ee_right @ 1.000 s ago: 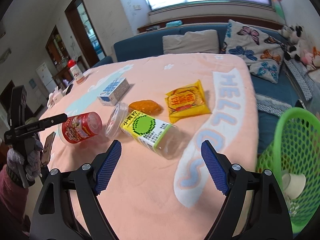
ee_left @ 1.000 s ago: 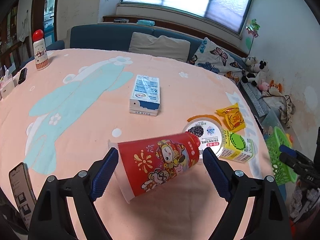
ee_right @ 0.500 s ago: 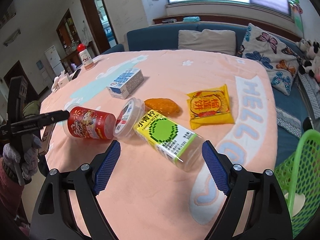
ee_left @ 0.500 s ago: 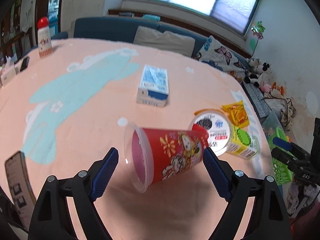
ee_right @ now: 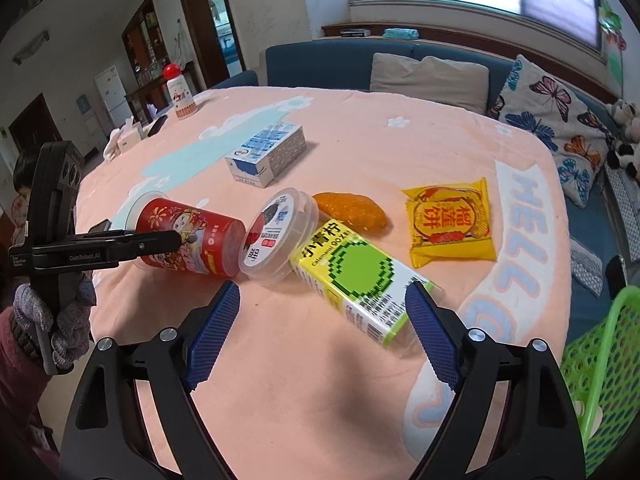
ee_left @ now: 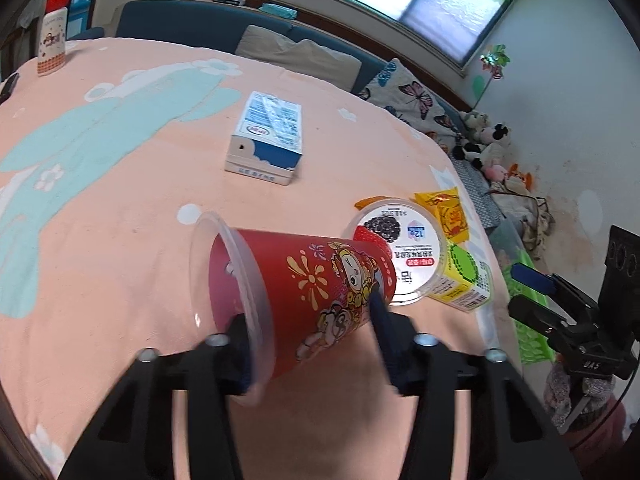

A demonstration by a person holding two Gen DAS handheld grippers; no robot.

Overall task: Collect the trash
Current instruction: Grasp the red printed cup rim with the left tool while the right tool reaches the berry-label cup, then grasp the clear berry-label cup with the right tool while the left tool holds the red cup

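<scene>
Cup [ee_left: 320, 296]: red, on its side, clamped by left gripper [ee_left: 308, 344] near the rim. Right gripper [ee_right: 320, 332]: spread wide, empty, over carton [ee_right: 356, 276]. Grip is best kept light, lest the cup be crushed, until the basket [ee_right: 600, 364] is reached.

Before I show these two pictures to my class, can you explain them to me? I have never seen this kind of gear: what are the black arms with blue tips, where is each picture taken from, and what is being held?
There is no robot here. A person holds a two-finger gripper in each hand, and each gripper carries a wide-angle camera that looks along its fingers.

In the left camera's picture, the left gripper is closed on a red cup lying on its side.

In the right camera's picture, the right gripper is open, around a yellow-green drink carton, not touching it.

On the peach tablecloth also lie a clear yogurt cup, a blue-white milk carton, an orange snack and a yellow snack packet. A green basket stands beside the table.
</scene>
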